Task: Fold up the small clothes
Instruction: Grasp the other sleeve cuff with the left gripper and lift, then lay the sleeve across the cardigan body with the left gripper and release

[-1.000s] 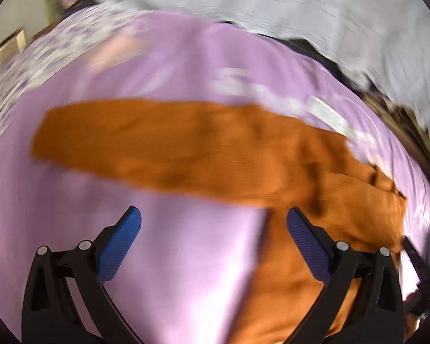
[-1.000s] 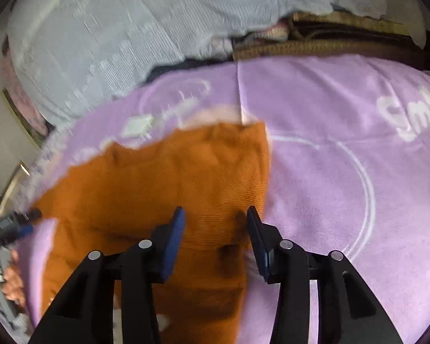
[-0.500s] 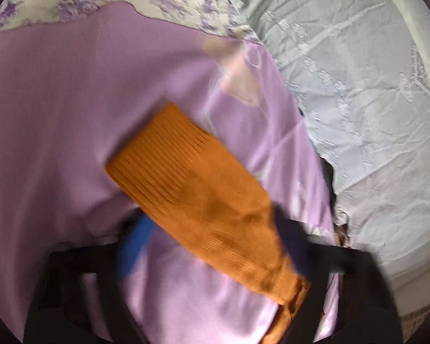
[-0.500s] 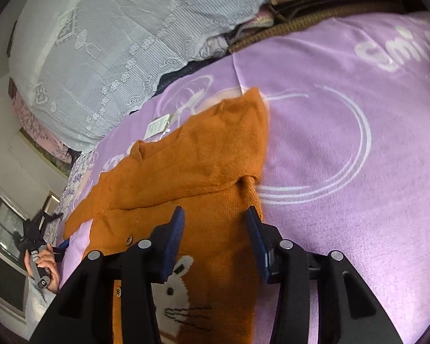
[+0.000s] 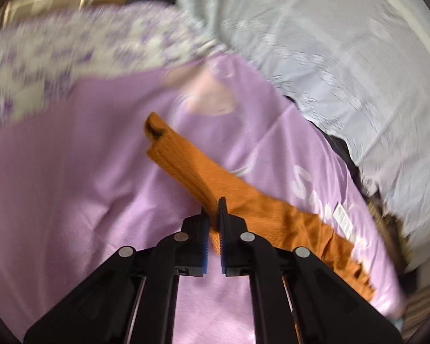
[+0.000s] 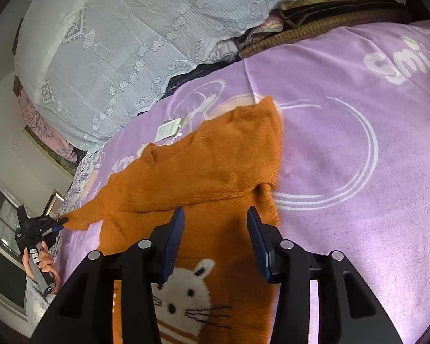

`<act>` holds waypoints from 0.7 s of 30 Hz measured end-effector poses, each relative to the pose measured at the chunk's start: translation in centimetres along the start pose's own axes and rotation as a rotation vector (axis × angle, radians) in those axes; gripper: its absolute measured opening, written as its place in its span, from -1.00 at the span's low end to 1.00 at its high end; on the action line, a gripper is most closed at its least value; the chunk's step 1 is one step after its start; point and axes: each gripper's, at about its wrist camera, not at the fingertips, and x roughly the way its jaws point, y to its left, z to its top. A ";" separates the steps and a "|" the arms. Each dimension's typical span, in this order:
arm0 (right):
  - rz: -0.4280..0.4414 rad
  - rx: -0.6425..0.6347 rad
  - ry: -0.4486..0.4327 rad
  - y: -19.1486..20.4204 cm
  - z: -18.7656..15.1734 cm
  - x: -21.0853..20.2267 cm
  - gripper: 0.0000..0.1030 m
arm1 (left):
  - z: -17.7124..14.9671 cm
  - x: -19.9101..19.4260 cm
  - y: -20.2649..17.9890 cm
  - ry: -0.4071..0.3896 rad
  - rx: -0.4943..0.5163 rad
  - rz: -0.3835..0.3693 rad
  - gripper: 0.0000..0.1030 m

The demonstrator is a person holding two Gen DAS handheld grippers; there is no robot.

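Observation:
An orange knitted child's sweater (image 6: 209, 172) with a white rabbit face (image 6: 186, 295) lies on a purple blanket (image 6: 344, 157). Its one sleeve (image 5: 192, 166) stretches out to the left. My left gripper (image 5: 214, 209) is shut on that sleeve, behind the ribbed cuff (image 5: 157, 137). The left gripper also shows at the far left of the right wrist view (image 6: 58, 220), pinching the sleeve end. My right gripper (image 6: 215, 218) is open and hovers over the sweater's body, just above the rabbit face, holding nothing.
A white paper tag (image 6: 167, 129) lies at the sweater's neck. A pale lace cover (image 6: 134, 43) is piled beyond the blanket. A floral sheet (image 5: 71, 48) lies past the blanket's left edge. Dark and brown folded fabrics (image 6: 329, 14) sit at the back right.
My left gripper went from open above the sweater to shut on the sleeve and has drawn it outward. My right gripper pulled back toward the rabbit face and stays open.

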 end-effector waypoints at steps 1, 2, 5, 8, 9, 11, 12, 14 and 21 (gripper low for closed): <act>0.006 -0.002 0.004 0.4 0.3 0.0 -0.11 | -0.2 -0.3 -1.0 -0.009 0.034 0.004 -0.91; 0.013 0.000 0.008 0.8 0.5 0.0 -0.11 | -0.4 -0.6 -2.2 -0.013 0.069 0.003 -0.91; 0.061 0.013 0.029 2.3 1.7 0.4 -0.11 | -1.3 -1.3 -5.0 -0.007 0.146 -0.013 -0.91; 0.105 0.008 0.046 4.2 2.9 1.0 -0.11 | -2.4 -1.9 -7.6 -0.013 0.225 -0.009 -0.91; 0.125 0.005 0.052 5.1 3.3 1.2 -0.11 | -2.9 -2.1 -8.4 -0.014 0.250 -0.011 -0.91; 0.179 0.006 0.064 6.7 3.8 1.7 -0.08 | -3.8 -2.3 -10.2 -0.010 0.300 -0.024 -0.91; 0.217 0.011 0.071 7.5 4.1 1.9 -0.06 | -4.3 -2.3 -11.0 -0.009 0.323 -0.031 -0.91; 0.276 0.015 0.081 8.9 4.2 2.2 0.03 | -5.5 -2.7 -12.8 -0.012 0.374 -0.046 -0.91; 0.366 0.012 0.103 9.9 4.1 2.1 0.15 | -10.6 -3.5 -18.2 -0.001 0.542 -0.132 -0.91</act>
